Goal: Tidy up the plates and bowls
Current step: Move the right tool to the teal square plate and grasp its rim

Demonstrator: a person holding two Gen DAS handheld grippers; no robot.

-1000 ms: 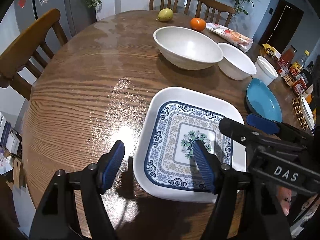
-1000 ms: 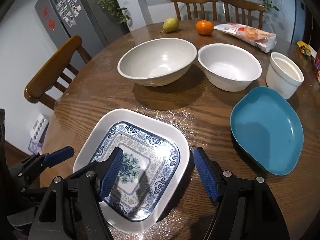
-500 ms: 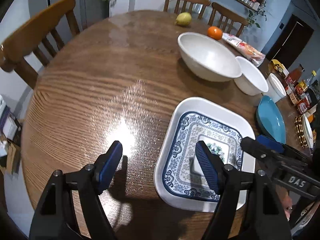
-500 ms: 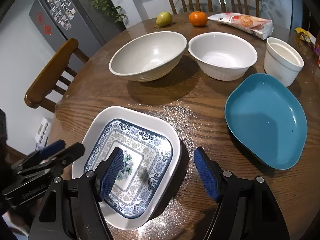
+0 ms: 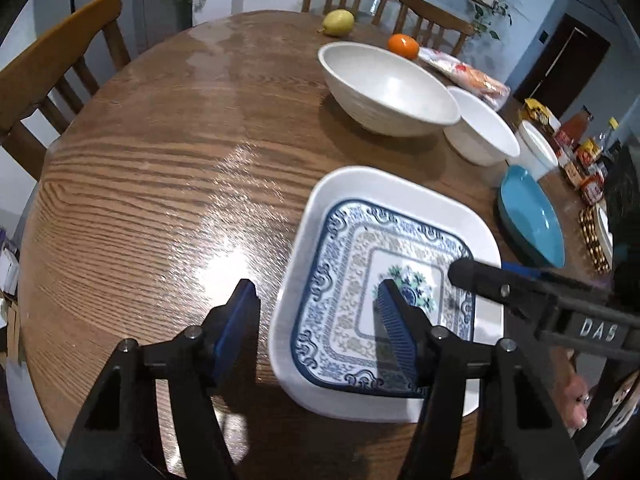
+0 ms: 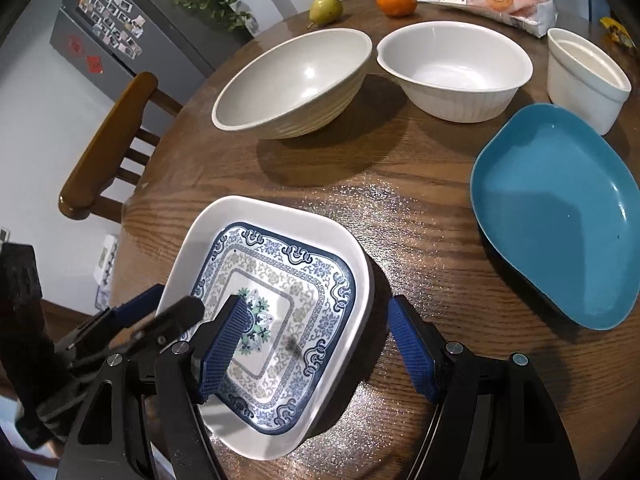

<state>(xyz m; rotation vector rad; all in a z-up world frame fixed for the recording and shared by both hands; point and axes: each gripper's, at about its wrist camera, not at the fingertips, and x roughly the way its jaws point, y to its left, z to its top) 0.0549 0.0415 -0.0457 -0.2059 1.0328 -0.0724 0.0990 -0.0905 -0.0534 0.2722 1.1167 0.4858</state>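
A square white plate with a blue pattern (image 5: 404, 216) (image 6: 280, 236) lies near the table's front edge. My left gripper (image 5: 316, 324) is open and straddles the plate's left rim. My right gripper (image 6: 320, 344) is open and straddles its right rim. A large cream bowl (image 5: 388, 88) (image 6: 296, 80), a white bowl (image 5: 480, 128) (image 6: 456, 68), a small white cup (image 6: 584, 76) and a teal plate (image 5: 532, 216) (image 6: 560, 208) stand farther back and to the right.
A pear (image 5: 339, 23), an orange (image 5: 403, 45) and a snack packet (image 6: 492, 4) lie at the far side of the round wooden table (image 5: 160, 160). Jars and bottles (image 5: 580, 148) stand at the right edge. Wooden chairs (image 5: 60, 60) surround the table.
Both grippers have closed in on the patterned plate, the left one moving right over its left rim. The right gripper has come nearer and lower over the plate's right rim.
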